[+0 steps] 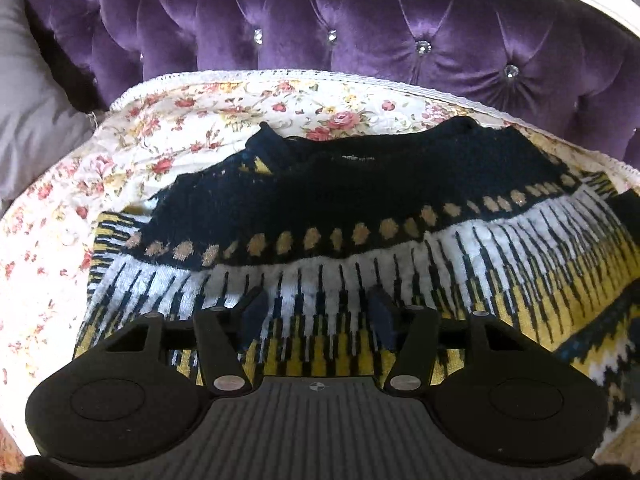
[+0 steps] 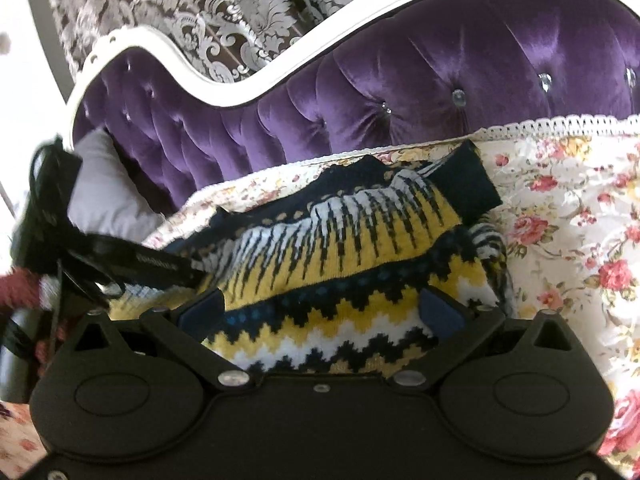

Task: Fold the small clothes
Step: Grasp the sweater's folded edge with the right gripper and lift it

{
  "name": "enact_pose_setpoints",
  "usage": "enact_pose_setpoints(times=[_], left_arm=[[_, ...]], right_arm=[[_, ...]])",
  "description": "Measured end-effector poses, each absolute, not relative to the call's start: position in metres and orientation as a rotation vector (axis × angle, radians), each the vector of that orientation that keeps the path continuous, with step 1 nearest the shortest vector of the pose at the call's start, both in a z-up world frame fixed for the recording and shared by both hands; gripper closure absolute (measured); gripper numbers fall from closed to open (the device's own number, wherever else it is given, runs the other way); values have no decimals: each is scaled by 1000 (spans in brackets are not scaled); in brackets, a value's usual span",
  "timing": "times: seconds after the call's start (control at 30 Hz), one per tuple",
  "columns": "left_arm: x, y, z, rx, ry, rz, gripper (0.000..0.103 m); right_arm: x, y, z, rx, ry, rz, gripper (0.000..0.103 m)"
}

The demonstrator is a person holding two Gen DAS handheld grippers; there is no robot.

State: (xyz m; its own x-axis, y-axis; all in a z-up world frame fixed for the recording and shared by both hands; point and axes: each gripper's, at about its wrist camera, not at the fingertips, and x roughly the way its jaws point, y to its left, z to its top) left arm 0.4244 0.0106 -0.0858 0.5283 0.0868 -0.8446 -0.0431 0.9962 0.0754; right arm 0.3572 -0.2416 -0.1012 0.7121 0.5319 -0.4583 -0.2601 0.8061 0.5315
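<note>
A small knitted sweater (image 1: 360, 216), navy with yellow, white and tan patterns, lies bunched on a floral cover (image 1: 168, 152). Its navy collar end is farthest from me. My left gripper (image 1: 318, 312) hovers low over the white-and-yellow striped band, fingers apart, nothing pinched. In the right wrist view the same sweater (image 2: 340, 248) is folded over itself, a navy cuff (image 2: 472, 184) at its far right. My right gripper (image 2: 320, 308) stands wide open over the zigzag hem, with the fabric running under and past both fingers. One finger of the left gripper (image 2: 160, 266) reaches the sweater's left edge.
A purple tufted sofa back (image 1: 360, 32) with a white frame (image 2: 168, 52) rises just behind the cover's lace edge (image 2: 560, 124). A grey cushion (image 1: 32, 112) sits at the left. Patterned curtain (image 2: 240, 8) hangs behind. A dark red sleeve (image 2: 16, 284) shows far left.
</note>
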Motion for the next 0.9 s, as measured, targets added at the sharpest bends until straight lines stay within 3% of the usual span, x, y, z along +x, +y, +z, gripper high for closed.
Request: enact_pose_setpoints(times=[0.23,0.47,0.73,0.83,0.9], left_arm=[[423,7,-85,58,1008,73,46],[425,10,-85,48,1017,61,46],[425,9,-85,48,1012,61,46],[425,8,-85,48,1012,63,46],[425,8,-85,48,1013,63,46]], right_arm=[[355,-287,-73,549,566,365,0],[381,-310,-110,738,795,446,0],[369,-318,-112,742,870,575,2],[364,-319,-113,720,867,554,18],[362,-319,-115,714,879,529,45]])
